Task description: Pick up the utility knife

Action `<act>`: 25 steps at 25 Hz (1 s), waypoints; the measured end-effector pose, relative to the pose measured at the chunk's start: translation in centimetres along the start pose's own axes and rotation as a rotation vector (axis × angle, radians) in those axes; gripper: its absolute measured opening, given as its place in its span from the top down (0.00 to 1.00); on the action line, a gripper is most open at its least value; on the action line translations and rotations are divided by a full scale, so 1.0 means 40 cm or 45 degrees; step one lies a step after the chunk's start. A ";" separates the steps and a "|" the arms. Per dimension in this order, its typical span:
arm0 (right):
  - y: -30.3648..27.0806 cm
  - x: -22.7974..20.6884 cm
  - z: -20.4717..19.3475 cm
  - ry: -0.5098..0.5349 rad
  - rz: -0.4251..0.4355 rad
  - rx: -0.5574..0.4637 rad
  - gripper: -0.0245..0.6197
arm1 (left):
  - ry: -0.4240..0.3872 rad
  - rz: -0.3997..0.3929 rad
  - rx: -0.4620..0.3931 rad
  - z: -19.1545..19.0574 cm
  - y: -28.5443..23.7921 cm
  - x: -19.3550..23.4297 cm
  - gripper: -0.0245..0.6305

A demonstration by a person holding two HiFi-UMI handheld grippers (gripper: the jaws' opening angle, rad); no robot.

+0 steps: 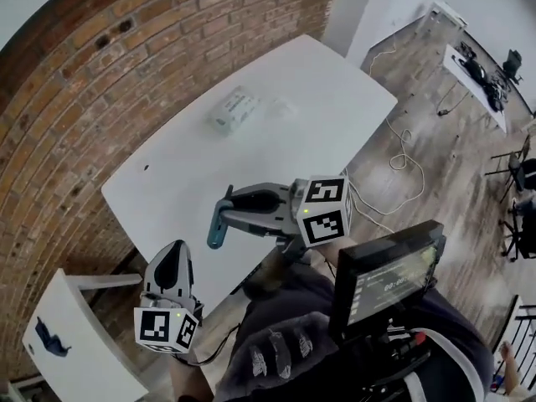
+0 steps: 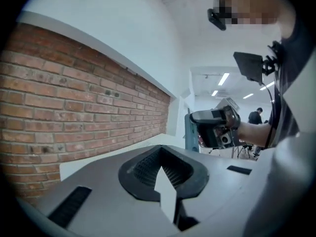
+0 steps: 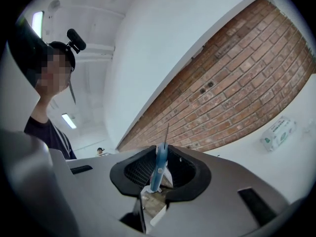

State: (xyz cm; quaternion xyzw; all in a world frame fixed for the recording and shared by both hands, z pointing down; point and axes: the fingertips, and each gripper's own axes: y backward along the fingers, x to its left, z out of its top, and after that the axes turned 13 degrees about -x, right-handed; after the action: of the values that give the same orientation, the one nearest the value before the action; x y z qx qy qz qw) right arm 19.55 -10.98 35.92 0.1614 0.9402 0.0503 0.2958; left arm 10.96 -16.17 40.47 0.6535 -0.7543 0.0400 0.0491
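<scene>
While the right gripper [image 1: 228, 214] is clamping the blue utility knife [image 3: 158, 166] above the white table [image 1: 285, 90], clear of it, the knife's long axis is running crosswise to the jaws. The left gripper [image 1: 172, 262] is hanging just beside and below, closed on nothing.

A white counter [image 1: 276, 99] stretches beyond the right tongs [image 1: 228, 210], and a wrapped white pack [image 1: 233, 107] lies on it, well past their tips. A brick wall [image 1: 100, 74] runs along the counter's far edge, ahead of the left tongs [image 1: 174, 251]. Just left of the left tongs is a smaller white surface [image 1: 84, 354] bearing a dark blue item [image 1: 52, 337]. Off to the right of the right tongs, a white cable [image 1: 402, 153] loops over the wooden floor [image 1: 435, 191].
</scene>
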 end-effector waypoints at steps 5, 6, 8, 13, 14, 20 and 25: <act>0.112 -0.010 0.084 0.049 -0.007 -0.079 0.85 | -0.045 -0.105 0.015 0.009 -0.092 -0.118 0.96; 0.140 -0.011 0.102 0.058 -0.009 -0.091 0.85 | -0.036 -0.129 0.009 0.011 -0.118 -0.146 0.96; 0.199 -0.017 0.135 0.079 -0.020 -0.109 0.85 | -0.012 -0.187 -0.004 0.016 -0.175 -0.208 0.96; 0.366 -0.051 0.218 0.096 -0.100 -0.189 0.85 | -0.006 -0.334 0.002 0.009 -0.303 -0.368 0.96; 0.399 -0.058 0.231 0.098 -0.120 -0.200 0.85 | -0.002 -0.358 0.009 0.003 -0.323 -0.398 0.96; 0.569 -0.101 0.291 0.117 -0.228 -0.259 0.85 | 0.036 -0.475 0.049 -0.034 -0.416 -0.545 0.96; 0.671 -0.049 0.318 0.194 -0.309 -0.303 0.85 | 0.086 -0.636 0.017 -0.026 -0.377 -0.600 0.96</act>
State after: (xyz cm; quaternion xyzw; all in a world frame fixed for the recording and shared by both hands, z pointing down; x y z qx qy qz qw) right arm 35.69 13.65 31.63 0.0064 0.9599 0.1370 0.2446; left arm 29.28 5.36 38.43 0.8182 -0.5670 0.0535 0.0785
